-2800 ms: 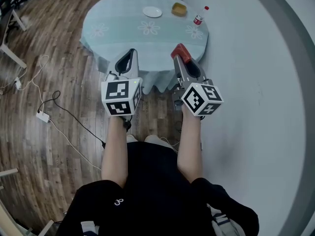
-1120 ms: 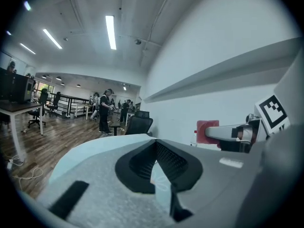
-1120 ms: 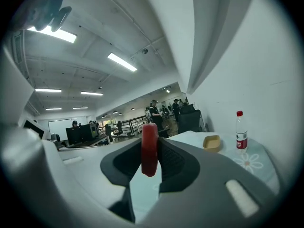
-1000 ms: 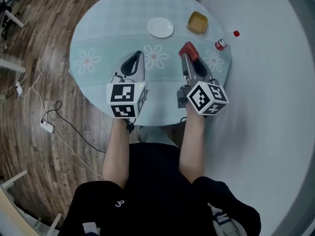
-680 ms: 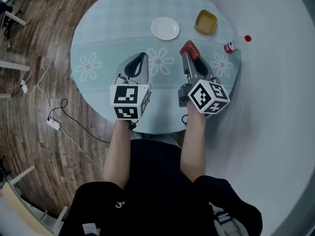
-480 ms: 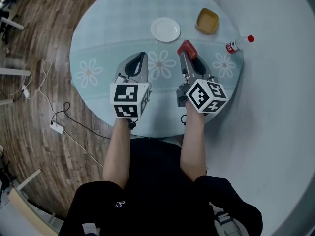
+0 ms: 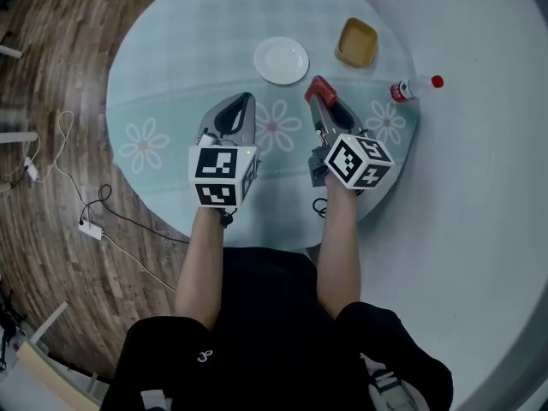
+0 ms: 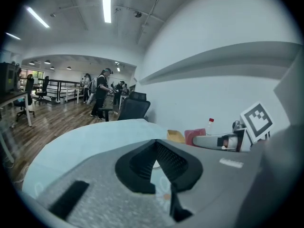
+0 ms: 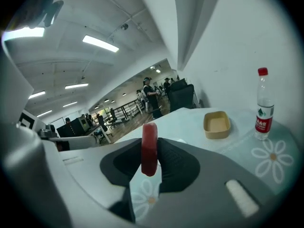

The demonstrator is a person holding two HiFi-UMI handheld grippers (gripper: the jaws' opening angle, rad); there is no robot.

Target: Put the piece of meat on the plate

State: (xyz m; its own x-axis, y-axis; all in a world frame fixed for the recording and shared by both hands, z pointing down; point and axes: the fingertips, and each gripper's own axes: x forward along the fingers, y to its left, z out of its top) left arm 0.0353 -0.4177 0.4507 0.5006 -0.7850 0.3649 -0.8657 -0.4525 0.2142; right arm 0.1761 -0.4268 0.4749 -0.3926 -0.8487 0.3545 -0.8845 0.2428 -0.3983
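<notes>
The piece of meat (image 7: 319,87) is a red slab standing on edge between the pads of my right gripper (image 7: 318,98), which is shut on it. In the right gripper view the meat (image 9: 149,148) fills the gap of the right gripper (image 9: 150,151). A small white plate (image 7: 281,60) lies on the round light-blue table (image 7: 171,67), just beyond and left of the meat. My left gripper (image 7: 247,101) hovers over the table to the plate's near left. Its tips meet in the left gripper view (image 8: 155,144) with nothing held.
A tan square bowl (image 7: 357,43) sits right of the plate. A plastic bottle with a red cap (image 7: 413,86) lies near the table's right edge. Flower prints mark the cloth. Beyond the table are an office chair (image 8: 135,109), several people, wood floor and floor cables (image 7: 94,217).
Both grippers have moved forward from the table's near edge to over its middle, and the plate now lies close ahead. The meat has stayed clamped in the right gripper.
</notes>
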